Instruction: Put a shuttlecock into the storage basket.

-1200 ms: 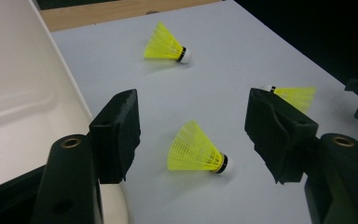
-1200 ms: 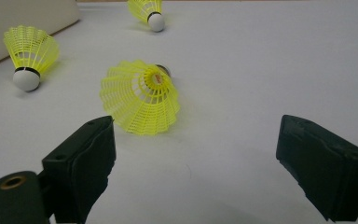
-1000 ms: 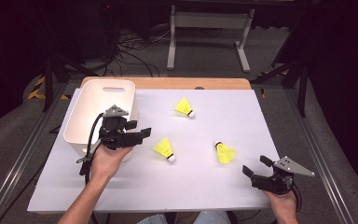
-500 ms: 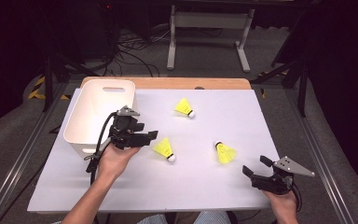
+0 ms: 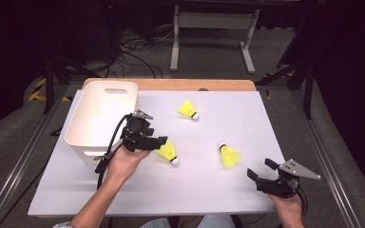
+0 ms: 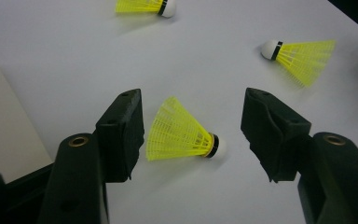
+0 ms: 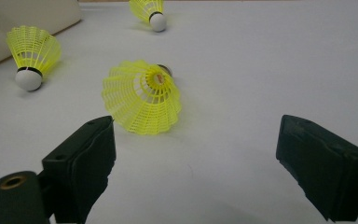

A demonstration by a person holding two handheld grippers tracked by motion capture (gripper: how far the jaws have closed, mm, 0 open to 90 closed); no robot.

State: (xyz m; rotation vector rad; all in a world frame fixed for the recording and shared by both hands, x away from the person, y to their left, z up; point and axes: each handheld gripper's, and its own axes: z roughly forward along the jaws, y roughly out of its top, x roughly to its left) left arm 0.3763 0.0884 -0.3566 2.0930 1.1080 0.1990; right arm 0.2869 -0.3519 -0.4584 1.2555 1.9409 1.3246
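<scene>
Risk sits with the yellow plastic shuttlecock (image 6: pixel 179 133) lying on the white bench (image 5: pixel 195 185) between the left gripper (image 6: pixel 193 133)'s open fingers, untouched: closing across its springy skirt could squirt it sideways. Right gripper (image 5: pixel 262 176) rests open, empty.

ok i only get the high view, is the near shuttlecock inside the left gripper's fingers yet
observer: Yes. The near shuttlecock lies on its side between the left gripper fingers, and neither pad touches it.
operator: which way is the cork
observer: The cork points toward that view's right finger.
operator: and the right gripper
observer: The right gripper is open, and the other shuttlecock lies ahead of its fingers with its open skirt facing them.
</scene>
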